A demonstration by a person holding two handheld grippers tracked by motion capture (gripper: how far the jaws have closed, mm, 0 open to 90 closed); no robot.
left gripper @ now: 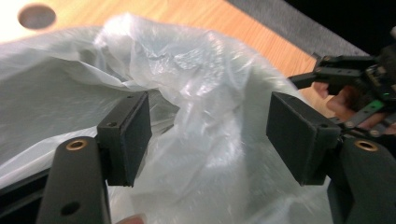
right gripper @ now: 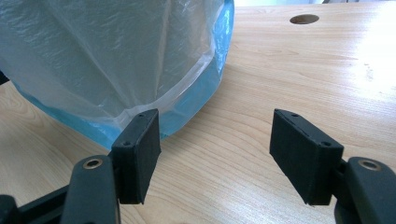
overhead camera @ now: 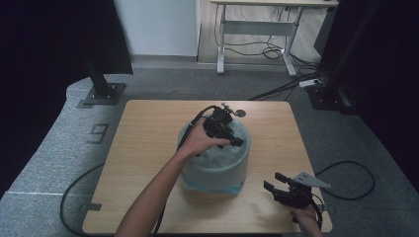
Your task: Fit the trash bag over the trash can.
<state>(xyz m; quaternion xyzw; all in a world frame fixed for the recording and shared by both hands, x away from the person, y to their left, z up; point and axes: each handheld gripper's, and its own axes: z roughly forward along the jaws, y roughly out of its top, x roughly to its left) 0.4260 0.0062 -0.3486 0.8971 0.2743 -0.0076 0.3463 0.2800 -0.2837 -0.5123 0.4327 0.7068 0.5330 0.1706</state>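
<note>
Overhead, I see the upright bin (overhead camera: 215,165) on the tabletop (overhead camera: 143,148); my left gripper (left gripper: 208,135) view shows its crumpled liner (left gripper: 196,93) between wide fingers (left gripper: 126,137), unpinched; my right gripper (right gripper: 215,154) fingers gape wide, empty.

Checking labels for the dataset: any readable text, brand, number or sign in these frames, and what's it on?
"9": large dark figure marked on the grey floor, left of the wooden table; it could also be a mirrored or turned glyph.
No print can be read on the plastic bag, nor on the blue bin under it.
No lettering can be read on the left gripper or the right gripper.
</note>
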